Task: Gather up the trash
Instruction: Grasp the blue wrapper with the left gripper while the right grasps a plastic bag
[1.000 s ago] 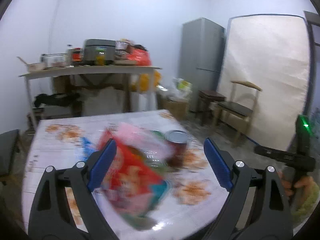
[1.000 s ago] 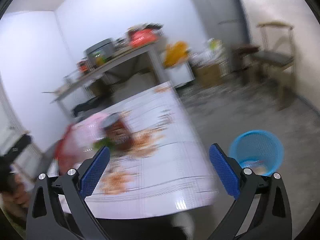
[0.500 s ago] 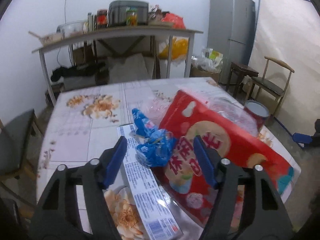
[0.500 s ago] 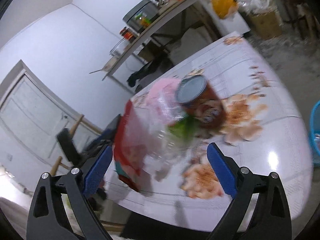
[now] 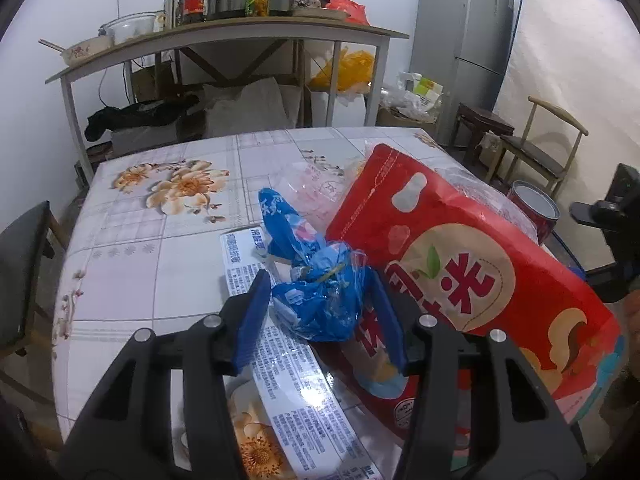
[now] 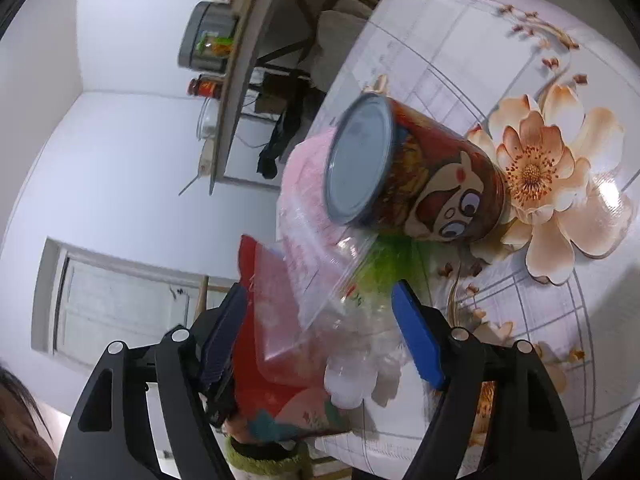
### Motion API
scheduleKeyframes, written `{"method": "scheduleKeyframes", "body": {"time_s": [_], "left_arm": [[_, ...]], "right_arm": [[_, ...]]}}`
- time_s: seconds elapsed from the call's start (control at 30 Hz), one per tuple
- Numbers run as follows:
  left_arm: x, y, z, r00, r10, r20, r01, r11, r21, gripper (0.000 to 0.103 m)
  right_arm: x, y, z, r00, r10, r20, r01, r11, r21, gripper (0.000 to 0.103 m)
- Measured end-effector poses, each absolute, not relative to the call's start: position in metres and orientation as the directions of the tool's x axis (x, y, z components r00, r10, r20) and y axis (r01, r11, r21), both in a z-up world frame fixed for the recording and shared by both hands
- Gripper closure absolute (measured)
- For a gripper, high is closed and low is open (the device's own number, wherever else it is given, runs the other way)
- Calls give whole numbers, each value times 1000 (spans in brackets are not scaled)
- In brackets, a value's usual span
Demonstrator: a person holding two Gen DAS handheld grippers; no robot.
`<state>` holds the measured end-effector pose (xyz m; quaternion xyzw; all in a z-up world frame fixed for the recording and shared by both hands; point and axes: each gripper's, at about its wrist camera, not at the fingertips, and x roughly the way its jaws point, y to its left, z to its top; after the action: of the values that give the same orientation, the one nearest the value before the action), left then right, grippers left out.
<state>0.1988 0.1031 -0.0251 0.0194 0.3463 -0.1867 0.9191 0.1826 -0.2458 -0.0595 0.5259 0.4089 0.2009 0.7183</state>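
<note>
On the floral table (image 5: 160,248) lies a heap of trash. In the left wrist view my left gripper (image 5: 320,312) has its jaws closed against a crumpled blue wrapper (image 5: 316,292), which lies on a flat white printed box (image 5: 296,364) beside a big red snack bag (image 5: 472,276). In the right wrist view my right gripper (image 6: 320,332) is partly open around a clear plastic bottle (image 6: 352,340) with a green label and a clear pink-tinted bag (image 6: 312,232). A brown cartoon can (image 6: 416,172) stands just beyond.
A dark chair (image 5: 20,280) stands at the table's left edge. Behind is a cluttered shelf table (image 5: 224,32), a grey fridge (image 5: 460,40) and a wooden chair (image 5: 540,148). The can also shows at the table's right edge (image 5: 536,208).
My left gripper has moved in and narrowed from wide open onto the blue wrapper. My right gripper has swung toward the table, closed in on the bottle and bags, and narrowed somewhat.
</note>
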Motion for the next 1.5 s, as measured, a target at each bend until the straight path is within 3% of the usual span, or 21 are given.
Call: {"method": "scheduleKeyframes", "body": {"time_s": [0.23,0.4,0.7,1.5], "left_arm": [[203,108,-29,671,-362,-647,368,920,-133,55],[207,108,-33,657,-380,-651,371,915,-159,66],[209,110,-36,652,-390,-650,364,913,-184,74],[176,113,-12,700,-428,-572,371,902,-220,77]], "right_arm": [[189,-243,-75,607,693,-389,203,339,919,39],[193,-243,-86,622,693,-364,230,282,931,50],[189,-246,-93,639,703,-312,209,231,950,66],[150,-247,-80,645,738,-198,106,170,980,92]]}}
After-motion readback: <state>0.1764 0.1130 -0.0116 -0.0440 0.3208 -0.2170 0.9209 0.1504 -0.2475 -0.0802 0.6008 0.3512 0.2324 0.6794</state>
